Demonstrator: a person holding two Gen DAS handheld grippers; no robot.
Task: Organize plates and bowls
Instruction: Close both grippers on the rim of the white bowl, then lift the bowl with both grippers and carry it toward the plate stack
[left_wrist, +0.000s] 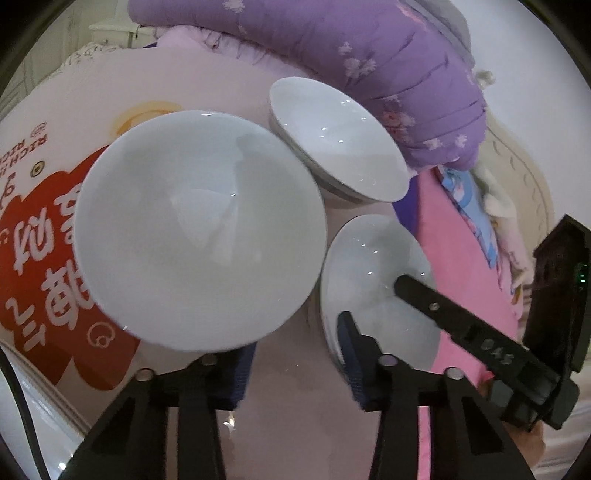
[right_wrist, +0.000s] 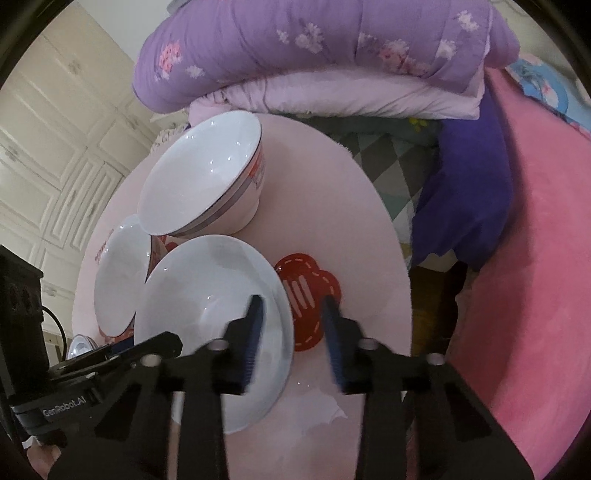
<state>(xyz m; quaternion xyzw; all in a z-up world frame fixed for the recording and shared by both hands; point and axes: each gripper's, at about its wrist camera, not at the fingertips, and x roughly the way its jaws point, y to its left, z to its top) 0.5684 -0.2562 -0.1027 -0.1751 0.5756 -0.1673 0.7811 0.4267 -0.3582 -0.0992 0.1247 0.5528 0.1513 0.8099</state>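
Three white bowls stand close together on a round pink table (left_wrist: 295, 398). In the left wrist view the largest bowl (left_wrist: 199, 229) is at the left, a second bowl (left_wrist: 336, 136) behind it, and a third bowl (left_wrist: 376, 284) at the right. My left gripper (left_wrist: 299, 354) is open and empty, low between the large and third bowls. The right gripper (left_wrist: 406, 288) reaches into the third bowl from the right. In the right wrist view my right gripper (right_wrist: 293, 325) is open, its jaws straddling the rim of the nearest bowl (right_wrist: 207, 325). Two more bowls (right_wrist: 203, 173) (right_wrist: 122, 273) stand behind.
A folded purple quilt (right_wrist: 314, 51) lies behind the table. A pink blanket (right_wrist: 535, 240) lies to the right. White cabinet doors (right_wrist: 55, 155) are at the left. A red flower print (right_wrist: 310, 295) marks the tabletop.
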